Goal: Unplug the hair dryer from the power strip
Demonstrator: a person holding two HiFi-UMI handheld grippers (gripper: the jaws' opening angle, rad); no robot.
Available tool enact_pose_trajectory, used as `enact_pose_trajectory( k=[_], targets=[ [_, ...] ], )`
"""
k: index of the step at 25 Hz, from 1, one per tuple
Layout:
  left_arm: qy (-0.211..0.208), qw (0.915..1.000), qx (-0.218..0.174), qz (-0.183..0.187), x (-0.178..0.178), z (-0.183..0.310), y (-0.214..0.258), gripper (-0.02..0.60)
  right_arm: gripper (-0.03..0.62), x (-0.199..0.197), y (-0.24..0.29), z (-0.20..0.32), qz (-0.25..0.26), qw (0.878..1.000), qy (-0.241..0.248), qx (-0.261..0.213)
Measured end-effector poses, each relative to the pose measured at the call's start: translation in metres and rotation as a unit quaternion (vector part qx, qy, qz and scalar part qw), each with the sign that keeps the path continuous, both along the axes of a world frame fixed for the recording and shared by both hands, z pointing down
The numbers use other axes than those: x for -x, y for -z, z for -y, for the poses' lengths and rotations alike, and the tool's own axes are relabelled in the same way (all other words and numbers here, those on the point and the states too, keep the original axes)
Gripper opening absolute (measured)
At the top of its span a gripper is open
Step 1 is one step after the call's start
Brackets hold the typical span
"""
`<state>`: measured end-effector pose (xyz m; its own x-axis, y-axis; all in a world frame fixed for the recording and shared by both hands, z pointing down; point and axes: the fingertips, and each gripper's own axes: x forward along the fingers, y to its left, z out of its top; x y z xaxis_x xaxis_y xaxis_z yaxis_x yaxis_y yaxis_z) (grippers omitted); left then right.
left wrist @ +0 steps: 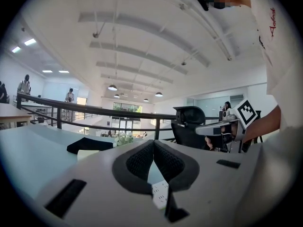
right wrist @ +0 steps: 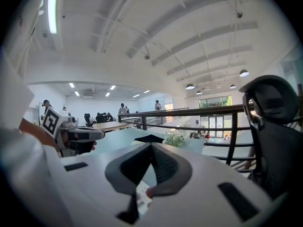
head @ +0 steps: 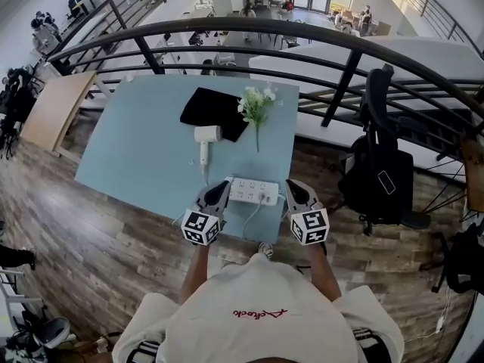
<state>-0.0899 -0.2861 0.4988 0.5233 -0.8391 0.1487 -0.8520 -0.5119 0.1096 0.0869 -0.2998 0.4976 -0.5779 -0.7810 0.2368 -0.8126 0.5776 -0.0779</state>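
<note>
Left gripper (head: 221, 189) and right gripper (head: 292, 189), fingers pinched together on nothing, flank the power strip (head: 253, 191) at the table (head: 128, 157) near edge. Hair dryer (head: 206, 138) lies just beyond.

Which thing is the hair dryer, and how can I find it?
Look at the big pale blue table by the railing. Near its middle, in front of the black cloth and left of the flowers, lies the hair dryer. It is the only white T-shaped thing, with a cord running toward the white power strip.
</note>
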Motion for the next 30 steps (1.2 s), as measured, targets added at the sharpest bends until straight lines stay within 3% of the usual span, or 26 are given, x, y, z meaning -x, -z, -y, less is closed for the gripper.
enact_pose_trajectory(
  k=[12,30],
  targets=[
    [-0.003,0.9992,0.039,-0.001,0.008,0.003,-0.032,0.009,0.017,0.013,-0.018,0.007,-0.004,1.000,0.005,0.022],
    [-0.050,0.9965,0.067,0.001,0.055,0.028,-0.061,0.009,0.017,0.046,-0.035,0.021,-0.010,0.997,-0.061,0.042]
  ],
)
